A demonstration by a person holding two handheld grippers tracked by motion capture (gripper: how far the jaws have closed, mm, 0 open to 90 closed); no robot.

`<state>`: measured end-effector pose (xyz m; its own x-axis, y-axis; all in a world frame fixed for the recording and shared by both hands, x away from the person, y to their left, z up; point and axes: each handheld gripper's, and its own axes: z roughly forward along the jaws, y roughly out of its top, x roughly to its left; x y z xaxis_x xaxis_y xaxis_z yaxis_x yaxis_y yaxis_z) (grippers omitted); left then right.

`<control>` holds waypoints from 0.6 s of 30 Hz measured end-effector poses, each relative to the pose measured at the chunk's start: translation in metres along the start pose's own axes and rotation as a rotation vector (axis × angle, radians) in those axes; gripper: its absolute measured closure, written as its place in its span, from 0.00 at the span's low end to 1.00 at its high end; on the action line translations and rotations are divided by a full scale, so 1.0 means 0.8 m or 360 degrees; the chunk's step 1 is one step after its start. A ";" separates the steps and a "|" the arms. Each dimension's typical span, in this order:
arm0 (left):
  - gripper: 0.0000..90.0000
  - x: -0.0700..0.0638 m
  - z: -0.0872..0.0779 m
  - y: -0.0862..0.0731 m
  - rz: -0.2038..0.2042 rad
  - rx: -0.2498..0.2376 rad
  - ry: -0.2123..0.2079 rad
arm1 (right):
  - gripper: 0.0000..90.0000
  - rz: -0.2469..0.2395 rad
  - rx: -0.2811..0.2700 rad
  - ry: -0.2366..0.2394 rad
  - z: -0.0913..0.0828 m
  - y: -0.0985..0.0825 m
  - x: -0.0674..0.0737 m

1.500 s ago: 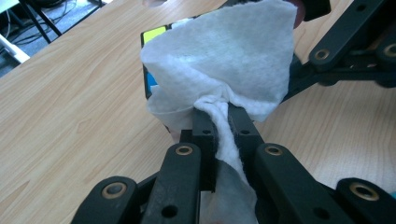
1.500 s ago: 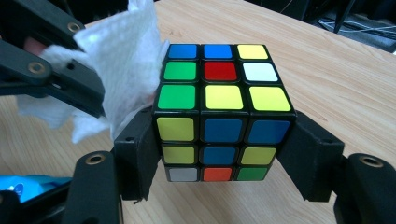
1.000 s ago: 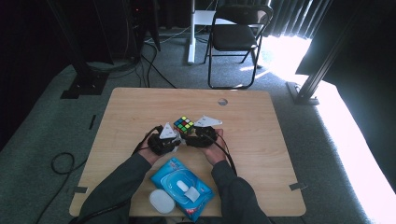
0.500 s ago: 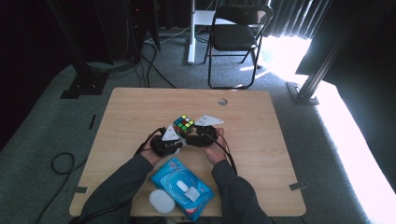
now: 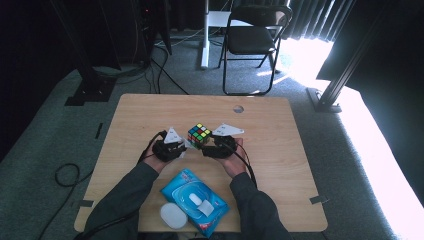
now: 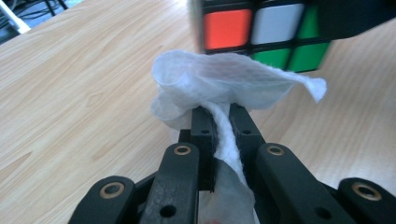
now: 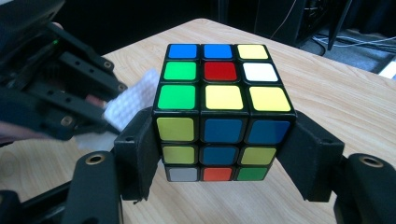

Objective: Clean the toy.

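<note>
A scrambled colour cube (image 7: 222, 121) is clamped between the jaws of my right gripper (image 7: 224, 154), just above the wooden table (image 5: 280, 150). In the high view the cube (image 5: 199, 134) sits between both grippers near the table's middle. My left gripper (image 6: 222, 123) is shut on a crumpled white wipe (image 6: 224, 84), whose loose end lies right against the cube's side (image 6: 261, 35). From the right gripper view, the left gripper (image 7: 70, 102) and its wipe (image 7: 133, 100) press in at the cube's left face. In the high view the left gripper (image 5: 182, 146) stands left of the cube, the right gripper (image 5: 206, 148) close beside it.
A blue pack of wet wipes (image 5: 197, 200) lies near the table's front edge, with a white round lid (image 5: 173, 216) beside it. A small hole (image 5: 238, 108) is in the table's far part. A folding chair (image 5: 252, 40) stands beyond the table.
My left gripper with the wipe has moved right, up to the cube's side. The right gripper and cube have stayed in place.
</note>
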<state>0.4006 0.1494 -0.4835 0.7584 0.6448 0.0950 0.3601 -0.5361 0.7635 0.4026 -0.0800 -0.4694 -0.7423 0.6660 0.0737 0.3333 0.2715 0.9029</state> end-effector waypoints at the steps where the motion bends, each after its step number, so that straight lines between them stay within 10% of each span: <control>1: 0.93 0.005 0.000 -0.002 -0.0017 0.0002 0.0016 | 0.38 0.0002 -0.0001 0.0002 -0.001 0.000 0.000; 18: 0.92 0.009 0.004 -0.007 -0.0072 -0.0027 0.0009 | 0.38 0.0009 -0.0017 0.0059 0.008 0.008 0.012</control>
<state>0.4061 0.1555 -0.4894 0.7386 0.6711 0.0639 0.3843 -0.4971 0.7779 0.4013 -0.0672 -0.4653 -0.7616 0.6412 0.0942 0.3314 0.2604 0.9069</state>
